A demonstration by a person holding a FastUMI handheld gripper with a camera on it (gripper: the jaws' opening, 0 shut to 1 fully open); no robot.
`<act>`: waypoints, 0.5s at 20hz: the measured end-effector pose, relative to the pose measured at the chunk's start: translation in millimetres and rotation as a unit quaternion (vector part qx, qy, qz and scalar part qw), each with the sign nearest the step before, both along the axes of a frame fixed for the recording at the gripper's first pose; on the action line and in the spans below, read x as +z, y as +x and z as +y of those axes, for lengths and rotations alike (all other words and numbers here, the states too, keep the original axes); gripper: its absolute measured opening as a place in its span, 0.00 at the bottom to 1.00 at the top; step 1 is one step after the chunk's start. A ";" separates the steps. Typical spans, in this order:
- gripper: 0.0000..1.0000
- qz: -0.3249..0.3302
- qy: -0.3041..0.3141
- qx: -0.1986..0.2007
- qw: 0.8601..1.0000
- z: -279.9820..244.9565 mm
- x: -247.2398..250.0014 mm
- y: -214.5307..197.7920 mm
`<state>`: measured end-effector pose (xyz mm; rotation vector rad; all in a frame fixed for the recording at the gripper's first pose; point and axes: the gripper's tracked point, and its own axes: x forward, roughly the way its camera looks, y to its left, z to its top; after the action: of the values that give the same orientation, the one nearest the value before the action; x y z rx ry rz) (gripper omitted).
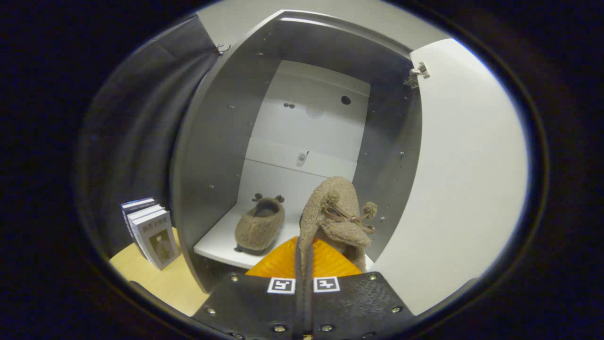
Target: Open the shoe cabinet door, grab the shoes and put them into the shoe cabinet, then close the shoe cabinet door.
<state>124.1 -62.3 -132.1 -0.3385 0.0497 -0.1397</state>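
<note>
- The gripper (304, 269) is closed narrow, both orange fingers (278, 264) pinching the edge of a fuzzy tan slipper (335, 217), held upright at the cabinet (212, 141) mouth.
- A second slipper (260, 229) lies on the white shelf (222, 243) inside.
- The white door (462, 179) stands open on the right.
- Books (151, 231) stand on the desk (155, 278) just left of the cabinet.
</note>
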 end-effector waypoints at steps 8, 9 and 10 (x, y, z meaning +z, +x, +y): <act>0.00 0.015 0.010 -0.020 1.000 -9.8 -3.5 113.5; 0.00 0.021 0.011 -0.022 0.999 -12.6 -7.8 127.1; 0.00 0.028 0.014 -0.024 0.999 -16.1 -13.3 139.0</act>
<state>263.1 -78.4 -145.3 -0.3131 0.1153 -0.1778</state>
